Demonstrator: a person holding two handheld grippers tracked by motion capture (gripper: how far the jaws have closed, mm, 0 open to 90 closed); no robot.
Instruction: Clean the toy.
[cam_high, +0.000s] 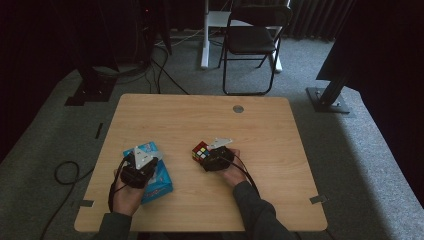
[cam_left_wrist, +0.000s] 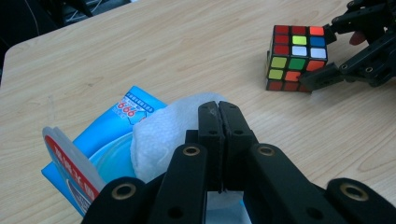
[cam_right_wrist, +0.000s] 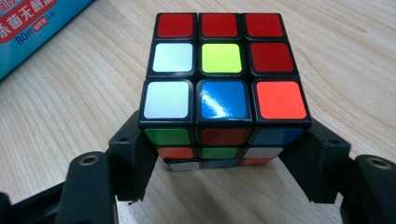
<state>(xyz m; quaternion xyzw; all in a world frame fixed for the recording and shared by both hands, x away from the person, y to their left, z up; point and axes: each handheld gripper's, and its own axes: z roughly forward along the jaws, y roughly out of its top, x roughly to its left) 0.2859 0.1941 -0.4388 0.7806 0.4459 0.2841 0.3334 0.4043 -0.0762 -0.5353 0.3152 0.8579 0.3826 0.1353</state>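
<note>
Cube sits on the table squarely between the right gripper's jaws, which clasp its two sides; left gripper is pressed together on a white wipe drawn from the blue pack, well apart to the cube's left; any lift looks like the right hand's job.

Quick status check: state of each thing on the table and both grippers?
Left gripper: shut, pinching a white wipe.
Wipes pack: lying flat, flap peeled open.
Puzzle cube: scrambled, resting on the table.
Right gripper: jaws on either side of the cube, apparently clamping it.
Folding chair: unfolded, unoccupied.
</note>
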